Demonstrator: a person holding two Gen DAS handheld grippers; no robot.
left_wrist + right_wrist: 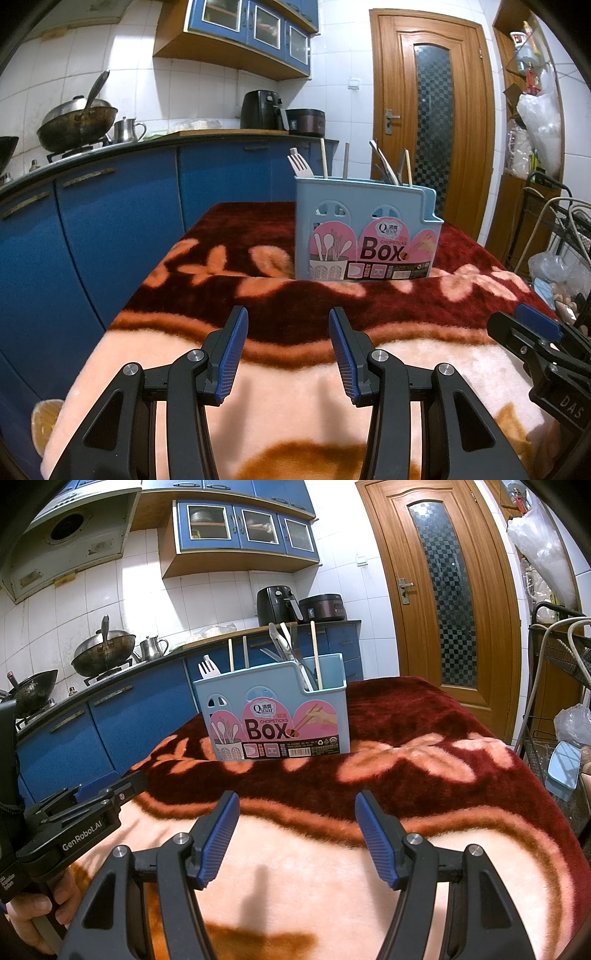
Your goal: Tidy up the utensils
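Observation:
A light blue utensil box point(364, 229) with a pink "Box" label stands upright on the blanket-covered table; it also shows in the right wrist view point(273, 709). A white fork point(300, 164), chopsticks point(324, 158) and metal utensils point(384, 164) stick up out of it. My left gripper point(288, 332) is open and empty, low over the blanket in front of the box. My right gripper point(297, 816) is open and empty, beside the left one. Each gripper shows at the edge of the other's view.
The table is covered by a red and peach flowered blanket point(295, 398). Blue kitchen cabinets point(110, 221) with a wok point(75, 123) run along the left. A wooden door point(432, 110) is behind the table. A wire rack point(561, 686) with bags stands on the right.

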